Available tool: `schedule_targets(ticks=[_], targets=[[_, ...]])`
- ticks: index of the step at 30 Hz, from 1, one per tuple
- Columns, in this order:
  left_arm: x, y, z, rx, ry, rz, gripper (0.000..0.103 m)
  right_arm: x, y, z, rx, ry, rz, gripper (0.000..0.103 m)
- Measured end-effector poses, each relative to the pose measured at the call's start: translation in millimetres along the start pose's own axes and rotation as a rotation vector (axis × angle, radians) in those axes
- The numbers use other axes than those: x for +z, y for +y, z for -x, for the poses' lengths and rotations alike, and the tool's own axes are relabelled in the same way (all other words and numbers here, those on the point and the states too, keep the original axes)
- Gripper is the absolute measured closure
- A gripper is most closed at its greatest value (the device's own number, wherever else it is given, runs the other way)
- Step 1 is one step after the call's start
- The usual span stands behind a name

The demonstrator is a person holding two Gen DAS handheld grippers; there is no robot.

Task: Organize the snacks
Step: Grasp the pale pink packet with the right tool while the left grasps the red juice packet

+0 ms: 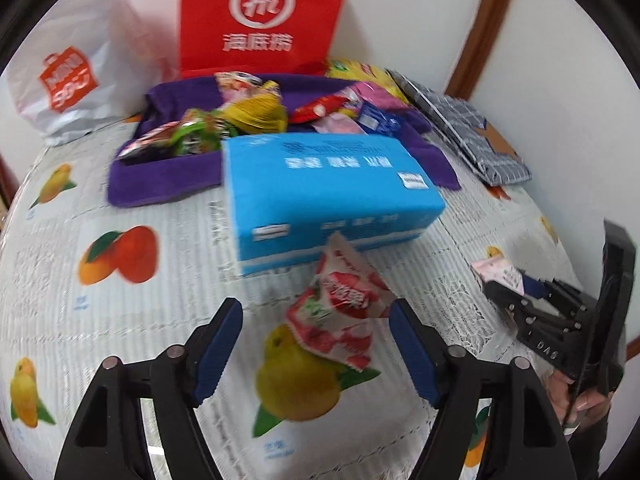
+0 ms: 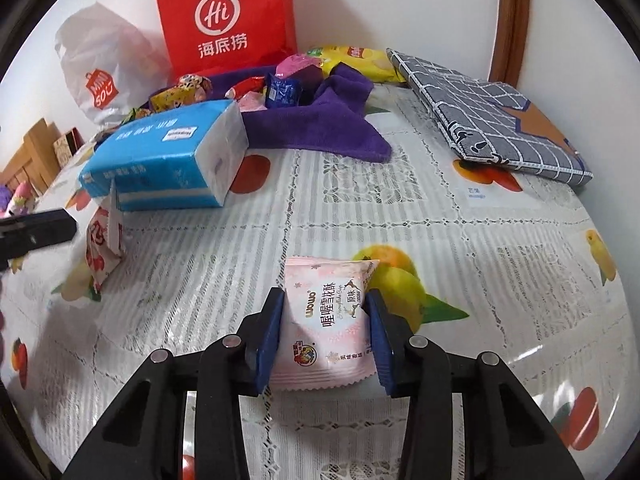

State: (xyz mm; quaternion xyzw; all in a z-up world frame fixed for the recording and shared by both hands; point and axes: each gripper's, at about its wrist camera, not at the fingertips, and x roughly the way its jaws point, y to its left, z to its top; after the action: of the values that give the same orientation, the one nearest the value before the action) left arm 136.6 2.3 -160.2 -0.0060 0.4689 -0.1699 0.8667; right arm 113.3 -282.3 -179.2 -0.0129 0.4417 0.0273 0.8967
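I see a red paper bag [image 2: 226, 20] and a white plastic bag [image 2: 102, 68] standing far against the wall, a blue tissue pack [image 2: 168, 156] nearer left, and a checked folded cloth [image 2: 492, 116] far right on the fruit-print tablecloth [image 2: 360, 208].

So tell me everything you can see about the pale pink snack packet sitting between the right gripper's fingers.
The pale pink snack packet is a small, puffy, pillow-shaped pouch of glossy plastic film with crimped, serrated end seals. It carries dark Chinese lettering, a small reindeer drawing, faint snowflakes and a round cartoon logo. It looks sealed and lies flat on the fruit-printed tablecloth. The right gripper is shut on it, blue pads pressing its two long sides.
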Motion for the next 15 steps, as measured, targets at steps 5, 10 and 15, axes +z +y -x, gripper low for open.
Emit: schedule_targets(ticks=[5,10,15], targets=[[-1.9,-14.6,-24.4,0.043,0.026,-0.07,0.028,1.5,-1.7,-4.4,0.007,-0.013,0.001,0.062],[-3.5,-25.1,-38.6,0.071,0.026,-0.102,0.029,4.2,0.7,-8.0,-0.002,-0.015,0.008,0.059],[-4.0,-27.0,-35.2,0.064,0.021,-0.122,0.064,7.3,3.0,-10.9,-0.018,-0.013,0.007,0.058]])
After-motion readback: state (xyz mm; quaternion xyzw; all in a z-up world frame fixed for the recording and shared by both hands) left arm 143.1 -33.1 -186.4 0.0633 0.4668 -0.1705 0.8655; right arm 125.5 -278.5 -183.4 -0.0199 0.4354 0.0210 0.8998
